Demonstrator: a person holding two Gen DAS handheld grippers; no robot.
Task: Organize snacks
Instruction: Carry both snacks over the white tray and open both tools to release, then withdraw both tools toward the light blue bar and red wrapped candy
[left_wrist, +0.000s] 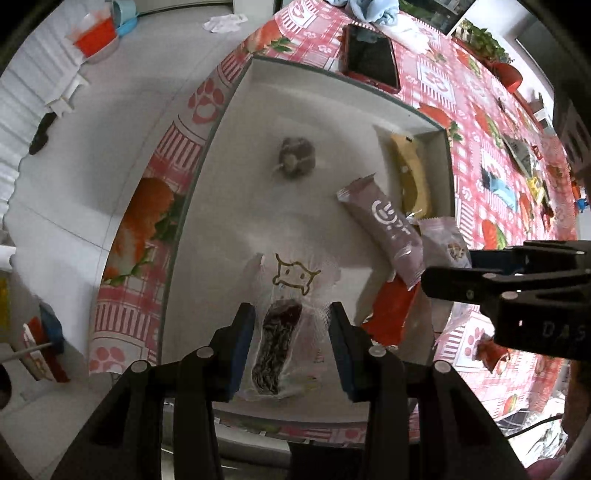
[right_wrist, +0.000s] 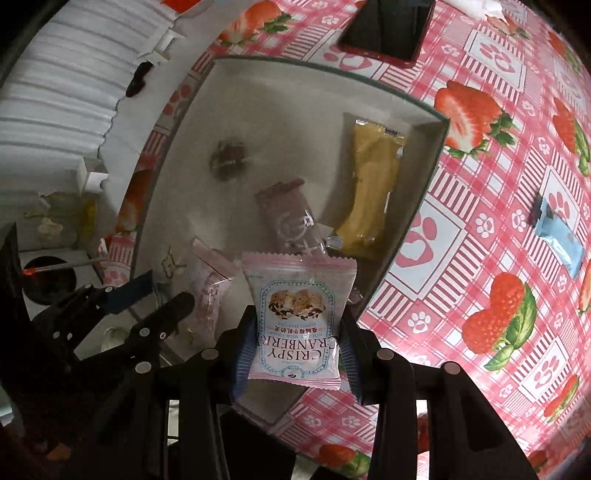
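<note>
A white box (left_wrist: 236, 110) holds snacks: a round brown one (left_wrist: 295, 157), a yellow pack (left_wrist: 410, 173), a mauve bar (left_wrist: 384, 229) and a red pack (left_wrist: 391, 314). My left gripper (left_wrist: 291, 343) is open, its jaws on either side of a clear pack with a cat drawing and dark filling (left_wrist: 284, 332) lying in the box. My right gripper (right_wrist: 295, 354) is shut on a Crispy Cranberry packet (right_wrist: 299, 325) above the box's near edge (right_wrist: 406, 236). The right gripper also shows in the left wrist view (left_wrist: 432, 280).
The box sits on a pink strawberry tablecloth (right_wrist: 480, 258). A phone (left_wrist: 369, 55) lies beyond the box. A blue snack pack (right_wrist: 557, 236) lies on the cloth to the right. More small packs (left_wrist: 517, 155) lie at the far right. Floor shows to the left.
</note>
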